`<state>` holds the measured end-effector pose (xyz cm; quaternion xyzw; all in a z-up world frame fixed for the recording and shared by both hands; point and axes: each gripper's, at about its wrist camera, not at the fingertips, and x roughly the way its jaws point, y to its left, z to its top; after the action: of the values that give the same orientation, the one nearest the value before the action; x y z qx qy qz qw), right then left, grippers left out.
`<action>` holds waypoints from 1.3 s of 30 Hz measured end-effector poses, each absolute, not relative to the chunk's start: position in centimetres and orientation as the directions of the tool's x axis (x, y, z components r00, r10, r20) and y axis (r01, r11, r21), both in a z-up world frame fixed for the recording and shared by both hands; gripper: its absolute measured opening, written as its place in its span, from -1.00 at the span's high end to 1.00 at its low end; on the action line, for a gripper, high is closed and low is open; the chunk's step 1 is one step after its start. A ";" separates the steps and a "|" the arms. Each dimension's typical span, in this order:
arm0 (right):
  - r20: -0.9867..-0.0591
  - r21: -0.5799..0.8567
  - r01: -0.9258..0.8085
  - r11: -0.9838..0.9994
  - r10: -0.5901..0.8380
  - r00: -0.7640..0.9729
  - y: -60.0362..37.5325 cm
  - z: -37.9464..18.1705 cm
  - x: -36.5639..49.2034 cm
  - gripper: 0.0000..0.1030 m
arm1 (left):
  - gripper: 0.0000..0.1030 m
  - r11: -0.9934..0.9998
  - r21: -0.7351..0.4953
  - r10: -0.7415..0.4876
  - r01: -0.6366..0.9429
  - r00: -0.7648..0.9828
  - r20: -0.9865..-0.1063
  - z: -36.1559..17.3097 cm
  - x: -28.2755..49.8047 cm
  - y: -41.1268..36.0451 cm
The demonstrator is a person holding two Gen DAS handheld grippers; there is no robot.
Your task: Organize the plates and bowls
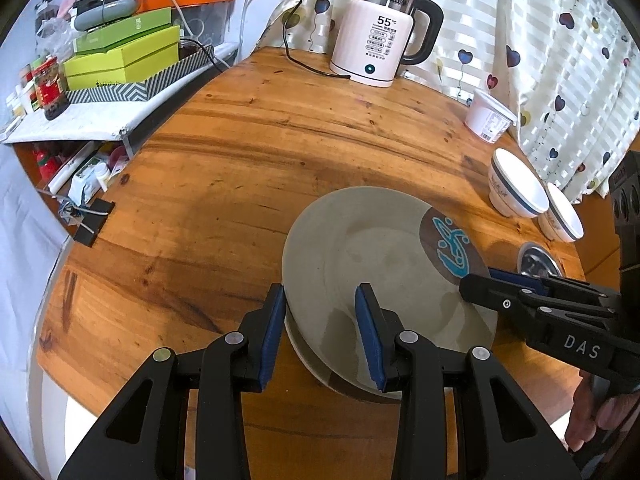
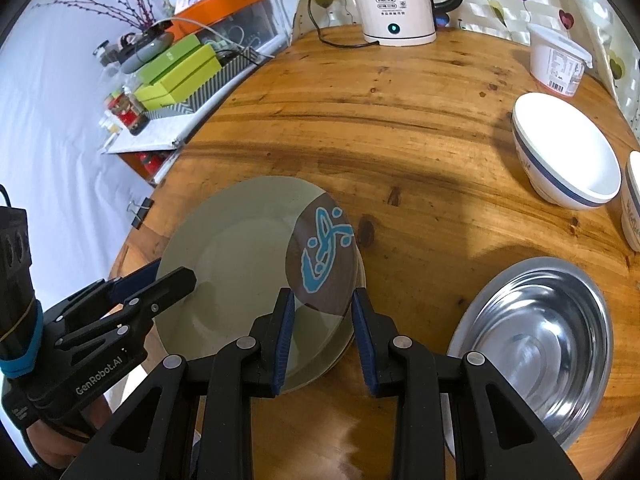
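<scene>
**Grey plates stacked, both tongs spread**

Grey-green plate (image 2: 240, 264) lies atop a second plate (image 1: 320, 368) on the wooden table (image 1: 240, 152). Left gripper (image 1: 320, 336) and right gripper (image 2: 323, 340) straddle opposite rims, jaws spread, not pinching. Steel bowl (image 2: 536, 344) sits beside.

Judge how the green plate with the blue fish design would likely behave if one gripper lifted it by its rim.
The green plate looks glazed and glossy, so it would probably be slippery between the pads. It appears ceramic: likely stiff, fairly heavy, and breakable if dropped. Wide and shallow, it would probably tilt when held at one edge; the left gripper and right gripper straddle opposite rims.
</scene>
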<state>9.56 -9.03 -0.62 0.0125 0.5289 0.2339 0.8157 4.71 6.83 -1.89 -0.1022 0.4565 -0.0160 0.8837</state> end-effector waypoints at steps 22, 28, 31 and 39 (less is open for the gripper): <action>-0.864 0.243 -0.391 0.888 0.381 0.329 -8.8 -1.3 9.1 0.40 | 0.28 0.977 -0.202 -0.127 -0.068 0.574 -0.809 -3.0 4.3 6.8; -0.865 0.241 -0.390 0.889 0.379 0.329 -8.9 -1.3 9.0 0.40 | 0.28 0.976 -0.206 -0.131 -0.066 0.577 -0.806 -3.0 4.1 6.8; -0.864 0.242 -0.389 0.889 0.380 0.331 -8.9 -1.3 8.9 0.39 | 0.28 0.975 -0.215 -0.139 -0.064 0.579 -0.803 -2.9 4.1 6.9; -0.852 0.248 -0.386 0.888 0.390 0.349 -9.3 -0.9 8.8 0.39 | 0.28 0.968 -0.239 -0.151 -0.072 0.596 -0.789 -2.6 4.0 7.6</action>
<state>8.85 -9.35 -0.93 0.0019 0.5194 0.2361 0.8212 4.00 7.58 -2.63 -0.1238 0.4489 -0.0223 0.8847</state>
